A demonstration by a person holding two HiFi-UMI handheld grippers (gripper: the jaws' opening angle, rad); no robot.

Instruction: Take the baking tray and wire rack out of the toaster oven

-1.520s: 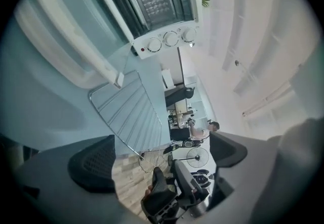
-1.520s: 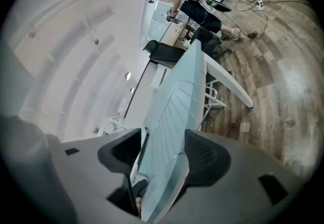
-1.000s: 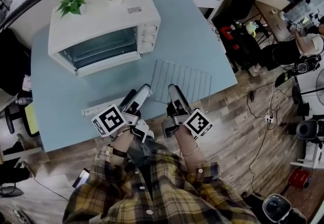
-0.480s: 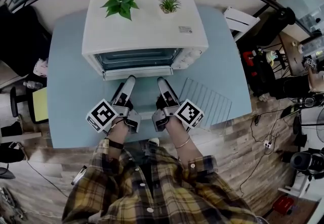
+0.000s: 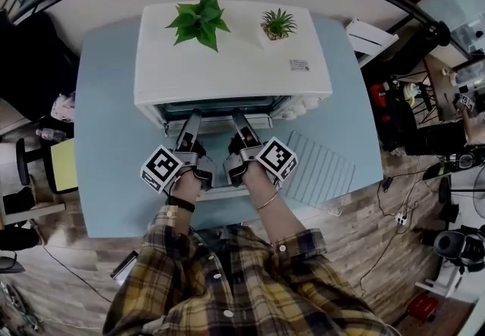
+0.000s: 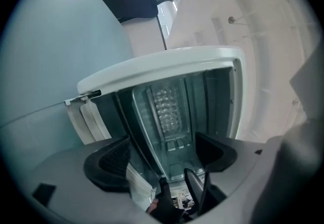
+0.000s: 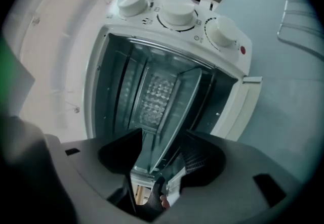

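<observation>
Blue desk (image 5: pixel 106 175), toaster oven (image 5: pixel 227 69) at its back edge, door open. Wire rack (image 5: pixel 322 171) is out, flat toward the right edge. Step in hand: baking tray (image 7: pixel 157 96), inside the oven. Left claw (image 6: pixel 162 154) is closing around the tray's front rim, not pinching yet. Right claw (image 7: pixel 164 160) is spread, rim between its jaws. Next: clamp both, pull level.
</observation>
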